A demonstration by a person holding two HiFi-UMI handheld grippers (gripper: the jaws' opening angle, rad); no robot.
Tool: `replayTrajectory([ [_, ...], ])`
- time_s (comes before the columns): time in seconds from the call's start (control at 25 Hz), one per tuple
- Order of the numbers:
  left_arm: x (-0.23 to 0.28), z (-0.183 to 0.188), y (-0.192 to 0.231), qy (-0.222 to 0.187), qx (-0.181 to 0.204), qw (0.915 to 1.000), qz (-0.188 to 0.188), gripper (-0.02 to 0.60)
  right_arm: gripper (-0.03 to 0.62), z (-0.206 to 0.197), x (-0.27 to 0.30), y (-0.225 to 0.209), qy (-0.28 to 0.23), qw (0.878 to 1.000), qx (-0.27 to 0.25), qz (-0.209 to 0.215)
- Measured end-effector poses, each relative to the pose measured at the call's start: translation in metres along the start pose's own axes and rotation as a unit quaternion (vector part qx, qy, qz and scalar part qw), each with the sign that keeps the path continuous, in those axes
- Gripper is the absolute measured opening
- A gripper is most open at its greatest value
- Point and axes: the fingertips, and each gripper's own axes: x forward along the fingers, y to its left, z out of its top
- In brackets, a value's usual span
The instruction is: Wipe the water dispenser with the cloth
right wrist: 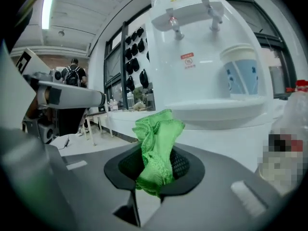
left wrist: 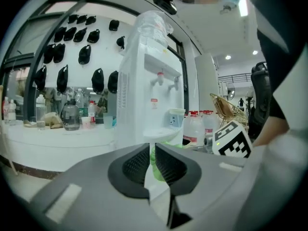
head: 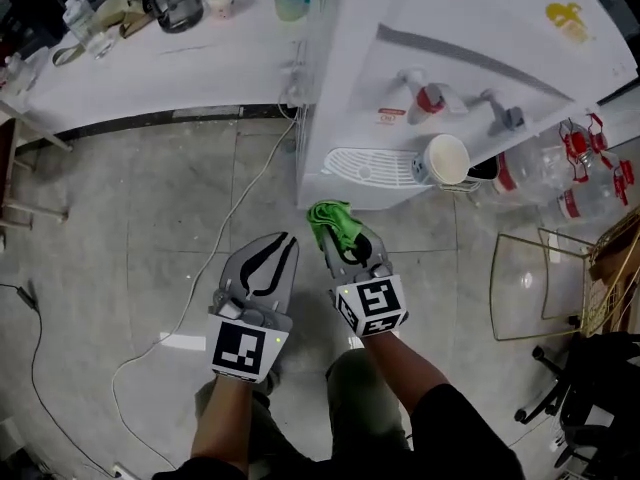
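Observation:
The white water dispenser (head: pixel 450 58) stands ahead and to the right, with two taps and a paper cup (head: pixel 446 158) on its drip tray. My right gripper (head: pixel 338 236) is shut on a bunched green cloth (head: pixel 333 222), held just short of the dispenser's lower front. In the right gripper view the cloth (right wrist: pixel 156 148) sticks up out of the right gripper (right wrist: pixel 156 170), with the dispenser (right wrist: pixel 207 57) close behind it. My left gripper (head: pixel 288 238) hangs beside it on the left, jaws together and holding nothing. The left gripper view shows the left gripper (left wrist: pixel 150 165) pointing towards the dispenser (left wrist: pixel 149 95).
A white counter (head: pixel 150 63) with a jug, cups and bottles runs along the back left. A white cable (head: pixel 215 258) trails across the tiled floor. Water bottles (head: pixel 580 168) lie right of the dispenser, and a wire-framed chair (head: pixel 540 278) stands at the right.

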Motion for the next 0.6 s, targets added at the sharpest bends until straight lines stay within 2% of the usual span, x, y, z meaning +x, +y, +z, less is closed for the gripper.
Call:
replayTrajectory([
  [0.16,-0.007,-0.010,-0.007,-0.009,-0.016,0.9998,0.010,0.005,0.089,-0.011,0.021,0.003,-0.015,1.000,-0.021,0.018],
  [0.32,-0.013,-0.010,-0.010,-0.015,0.001,0.9995,0.029,0.005,0.089,-0.017,0.041,0.002,-0.014,0.999,-0.035,0.026],
  [0.4,-0.017,-0.010,-0.008,-0.027,0.004,0.9985,0.047,0.005,0.089,-0.021,0.048,0.000,-0.005,0.999,-0.042,0.025],
  [0.48,-0.021,-0.010,-0.007,-0.029,-0.010,0.9978,0.058,0.005,0.089,-0.024,0.055,-0.003,0.003,0.999,-0.044,0.023],
  [0.6,-0.021,-0.006,-0.008,-0.034,-0.014,0.9975,0.060,0.005,0.089,-0.024,0.064,-0.008,0.006,0.999,-0.038,0.015],
])
